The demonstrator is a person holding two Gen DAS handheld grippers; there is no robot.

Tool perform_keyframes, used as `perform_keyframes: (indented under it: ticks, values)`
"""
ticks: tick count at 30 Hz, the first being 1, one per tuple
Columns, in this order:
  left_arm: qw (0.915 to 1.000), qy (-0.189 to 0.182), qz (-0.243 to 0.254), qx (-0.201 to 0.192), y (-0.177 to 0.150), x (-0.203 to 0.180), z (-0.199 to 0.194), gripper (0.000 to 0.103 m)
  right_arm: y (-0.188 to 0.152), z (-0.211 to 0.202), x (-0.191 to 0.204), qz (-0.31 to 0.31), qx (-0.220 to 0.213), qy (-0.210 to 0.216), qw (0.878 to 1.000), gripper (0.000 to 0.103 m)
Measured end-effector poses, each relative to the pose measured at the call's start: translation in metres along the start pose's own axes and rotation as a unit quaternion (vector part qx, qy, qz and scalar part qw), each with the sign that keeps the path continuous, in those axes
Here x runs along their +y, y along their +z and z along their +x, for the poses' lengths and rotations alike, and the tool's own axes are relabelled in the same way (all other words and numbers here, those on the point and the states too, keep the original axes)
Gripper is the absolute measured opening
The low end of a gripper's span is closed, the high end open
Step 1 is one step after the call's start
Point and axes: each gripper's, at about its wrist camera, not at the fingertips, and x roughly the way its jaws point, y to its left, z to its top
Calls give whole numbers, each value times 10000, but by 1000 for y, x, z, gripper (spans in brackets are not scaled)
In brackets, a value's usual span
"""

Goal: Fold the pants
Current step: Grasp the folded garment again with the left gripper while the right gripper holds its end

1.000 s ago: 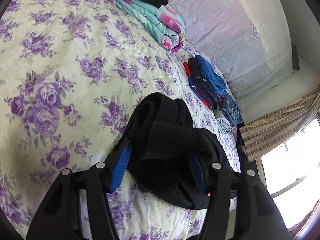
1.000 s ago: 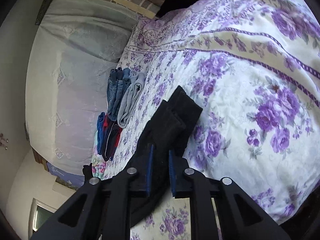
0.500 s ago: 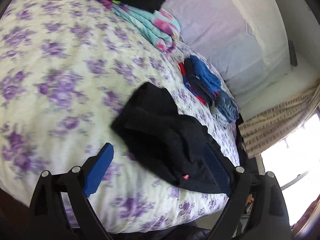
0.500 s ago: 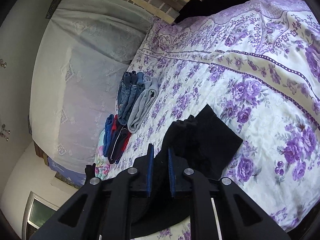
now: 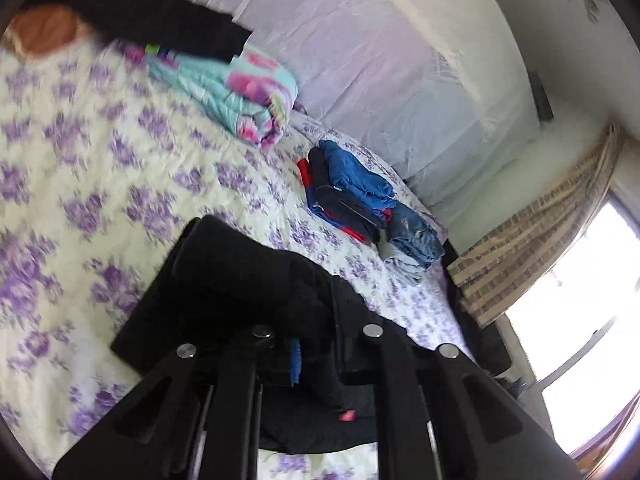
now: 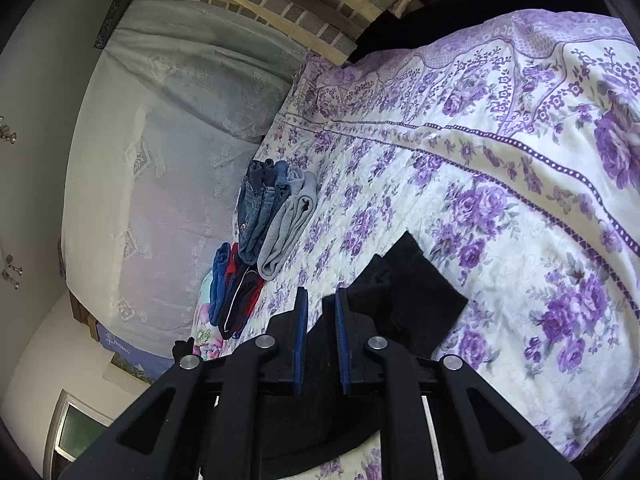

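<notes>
Black pants [image 5: 224, 272] lie bunched on the purple-flowered bedspread [image 5: 80, 152]. In the left wrist view my left gripper [image 5: 314, 344] has its jaws closed on a fold at the near end of the pants; one blue pad [image 5: 295, 360] shows against the dark cloth. My right gripper [image 6: 320, 320] is shut on another part of the same black pants [image 6: 416, 300], with a strip of fabric pinched between its blue pads. Beyond it a folded end of the pants rests flat on the bedspread [image 6: 520, 200].
Folded clothes line the far side of the bed: a blue, navy and red stack [image 5: 348, 196], jeans [image 5: 416, 236] and grey pants [image 6: 288, 220]. A rolled teal blanket [image 5: 240, 96] lies under a black garment [image 5: 152, 16]. White lace-covered pillows [image 5: 400, 80] and a curtain [image 5: 540, 248] stand behind.
My left jaws spread wide around the pile, then closed on the black fabric, and the hand rose. The right gripper kept its hold and lifted a little.
</notes>
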Motion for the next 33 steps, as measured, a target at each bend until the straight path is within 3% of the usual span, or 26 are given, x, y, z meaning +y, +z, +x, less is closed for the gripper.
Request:
perform_keyframes:
  ticks: [2,4,5,7,9,10,11,19,20,23,25,26,27,28,30,33]
  values:
    - [9986,203,-352,337,-10,25,8,11,0,-1,-12,131,43,-87,9999,13]
    - [9882,485,-1076,981,-31,64,25,14,-5,-3,-23,250,75,-83,9996,13]
    - [9837,511,-1342,1084,-42,79,28,16,-7,-3,-26,275,82,-73,9996,14]
    - [9841,175,-1547,852,-49,86,19,19,-12,-4,-30,357,156,-21,9992,16]
    - [9850,0,-1624,589,-47,81,3,40,-16,-4,-29,374,211,30,9991,16]
    - [9850,-50,-1647,515,-47,78,-2,65,-17,-5,-27,347,228,75,9991,16]
    - [9849,-134,-1662,462,-48,74,-9,72,-19,-6,-25,301,222,103,9992,16]
    - [9822,303,-1781,516,-50,77,2,76,-32,-1,-17,287,329,230,9988,17]
    - [9831,380,-1706,545,-49,76,5,79,-34,-2,-18,306,349,251,9986,19]
    - [9836,631,-1609,505,-45,71,15,86,-39,-7,-20,304,324,189,9988,43]
    - [9842,676,-1571,457,-36,69,28,85,-41,-6,-26,372,330,157,9986,43]
    - [9849,607,-1572,393,-34,69,32,74,-42,-7,-29,461,326,156,9983,43]
    - [9860,522,-1557,295,-31,69,33,59,-43,-8,-31,514,323,157,9980,43]
    - [9862,461,-1567,262,-28,69,33,28,-43,-10,-33,550,322,148,9979,43]
    - [9857,112,-1677,84,-23,72,25,26,-43,-15,-35,570,300,70,9979,49]
    - [9871,208,-1585,7,-19,68,17,25,-40,-23,-39,638,203,-10,9978,54]
